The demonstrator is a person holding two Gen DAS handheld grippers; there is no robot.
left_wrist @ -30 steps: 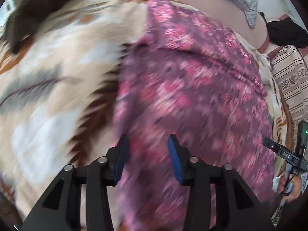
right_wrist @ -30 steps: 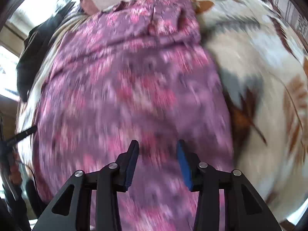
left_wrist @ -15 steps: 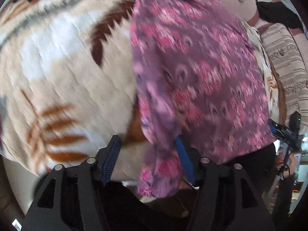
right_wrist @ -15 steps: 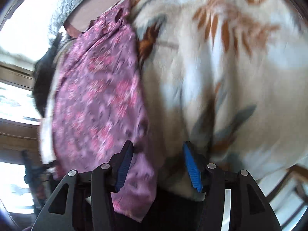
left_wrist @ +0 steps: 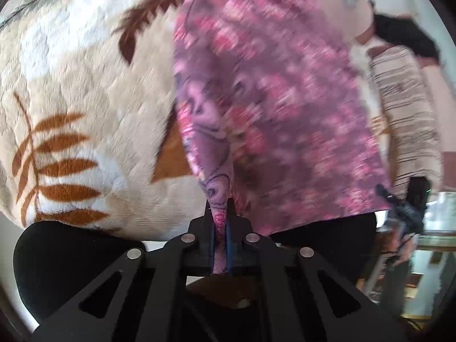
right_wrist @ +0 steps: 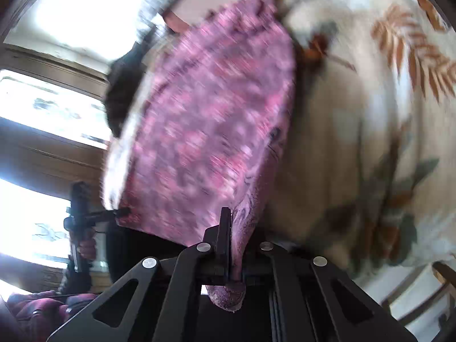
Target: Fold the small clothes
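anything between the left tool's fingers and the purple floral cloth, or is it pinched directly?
Nothing between. In the left wrist view the left tool has just closed, pads pressing straight on a bunched corner of the purple floral cloth.

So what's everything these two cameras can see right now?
patterned garment: one, purple and pink, lying on the blanket, its near edge pinched at two corners.
blanket: one, cream with brown and grey leaves, under the garment.
dark cloth: one, black, beyond the garment's far end.
striped fabric: one, beige with dark stripes, beside the blanket.
left tool: one, black with blue pads, shut on the garment's corner.
right tool: one, black, shut on the other corner.
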